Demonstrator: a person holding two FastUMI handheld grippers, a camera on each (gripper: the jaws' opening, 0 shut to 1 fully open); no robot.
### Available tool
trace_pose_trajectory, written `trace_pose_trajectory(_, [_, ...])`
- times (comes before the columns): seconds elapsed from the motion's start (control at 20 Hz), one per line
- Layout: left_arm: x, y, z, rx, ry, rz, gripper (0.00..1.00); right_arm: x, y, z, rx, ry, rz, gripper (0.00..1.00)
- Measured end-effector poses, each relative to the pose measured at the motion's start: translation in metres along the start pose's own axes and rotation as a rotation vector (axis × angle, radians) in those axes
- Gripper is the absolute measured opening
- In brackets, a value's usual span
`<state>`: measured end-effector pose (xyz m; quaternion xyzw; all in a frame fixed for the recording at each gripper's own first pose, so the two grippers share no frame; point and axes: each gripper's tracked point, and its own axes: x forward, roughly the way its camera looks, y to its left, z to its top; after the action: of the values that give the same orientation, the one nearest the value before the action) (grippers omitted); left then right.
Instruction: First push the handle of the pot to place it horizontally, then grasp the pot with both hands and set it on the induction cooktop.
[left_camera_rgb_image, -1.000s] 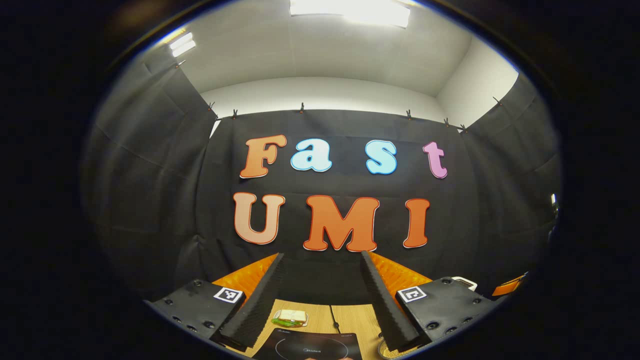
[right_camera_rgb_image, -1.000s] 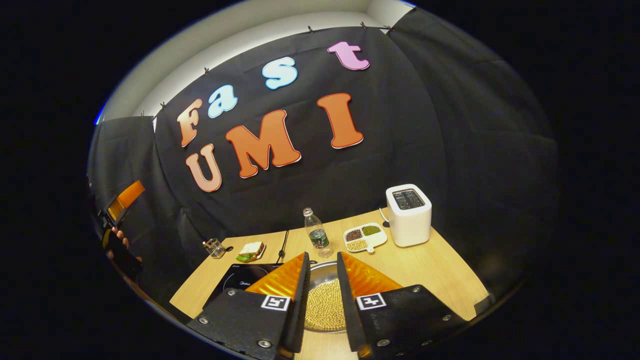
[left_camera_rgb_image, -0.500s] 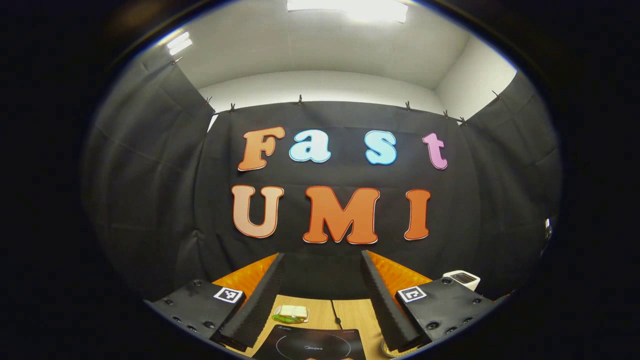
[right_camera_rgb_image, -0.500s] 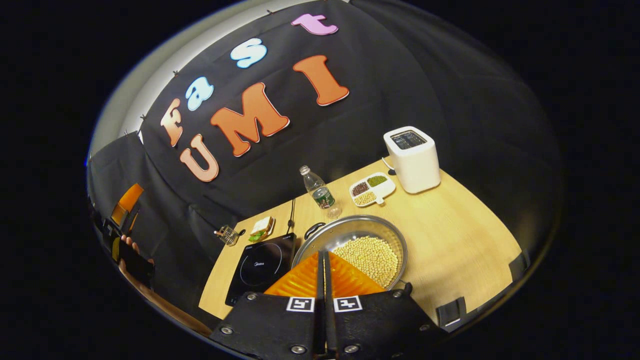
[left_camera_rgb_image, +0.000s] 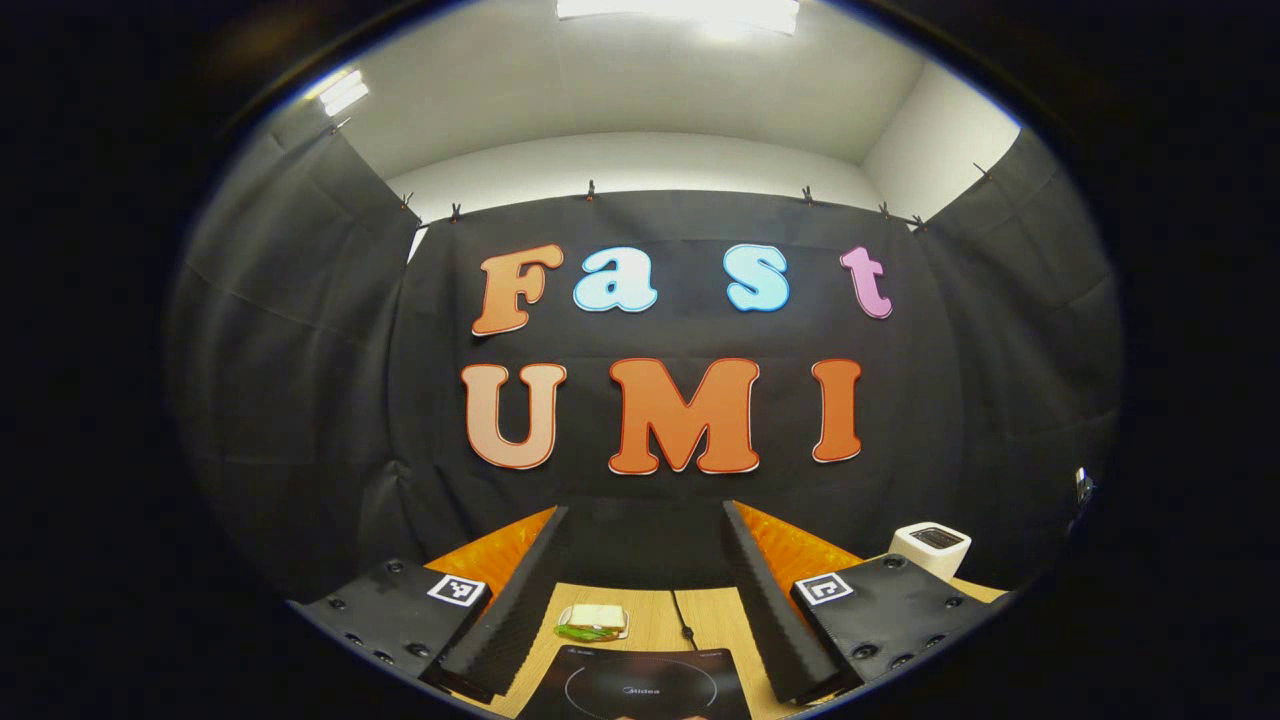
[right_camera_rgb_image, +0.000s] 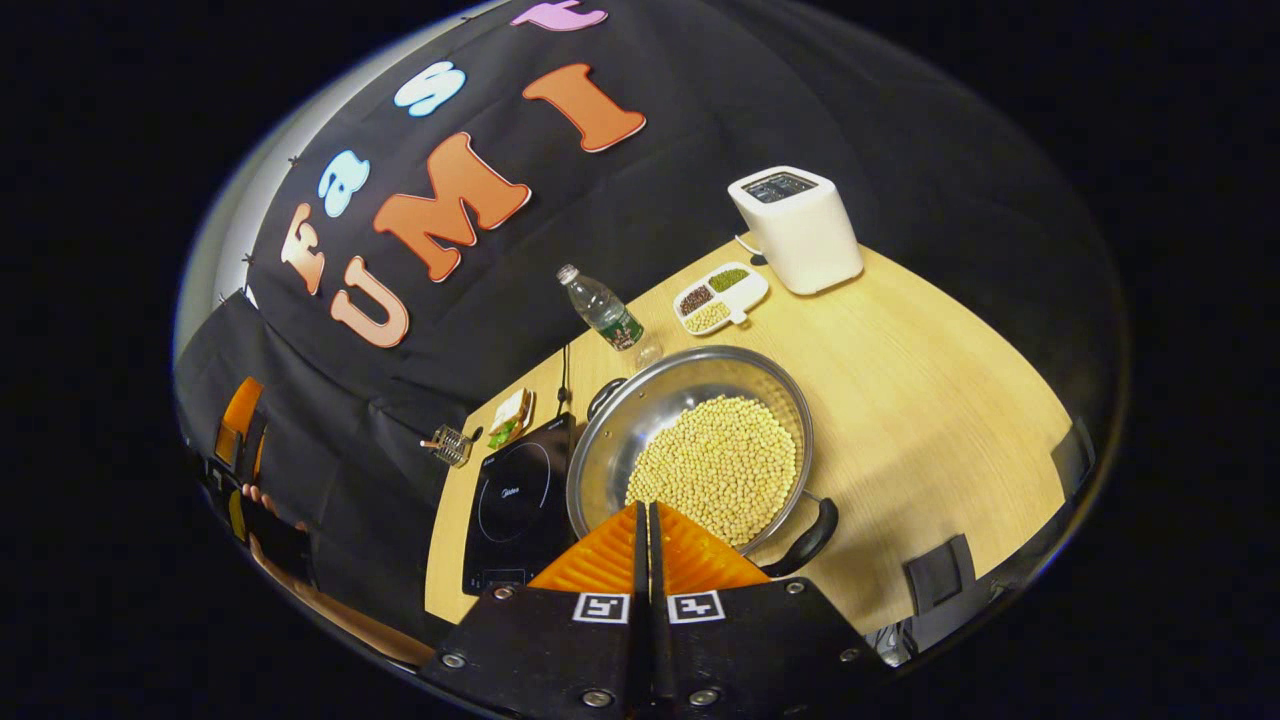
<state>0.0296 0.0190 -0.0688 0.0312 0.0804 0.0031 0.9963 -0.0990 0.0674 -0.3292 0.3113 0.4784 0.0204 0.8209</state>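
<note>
Right gripper view: wood table (right_camera_rgb_image: 930, 400), pot (right_camera_rgb_image: 690, 440) beside cooktop (right_camera_rgb_image: 515, 495).

You have a wooden table (right_camera_rgb_image: 930, 400) carrying everything. From the pot (right_camera_rgb_image: 690, 450) of beans at its middle, the cooktop (right_camera_rgb_image: 520, 495) touches at 9 o'clock, the sandwich (right_camera_rgb_image: 510, 418) and wire rack (right_camera_rgb_image: 452, 445) lie beyond, the bottle (right_camera_rgb_image: 605, 315) stands at 11, the divided dish (right_camera_rgb_image: 720, 297) and toaster (right_camera_rgb_image: 797, 228) at 1.
</note>
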Motion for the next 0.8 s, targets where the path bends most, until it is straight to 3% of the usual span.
trace_pose_trajectory(0.8, [0.01, -0.004, -0.022, 0.008, 0.05, -0.008, 0.97, 0.03, -0.023, -0.074, 0.013, 0.274, -0.027, 0.0])
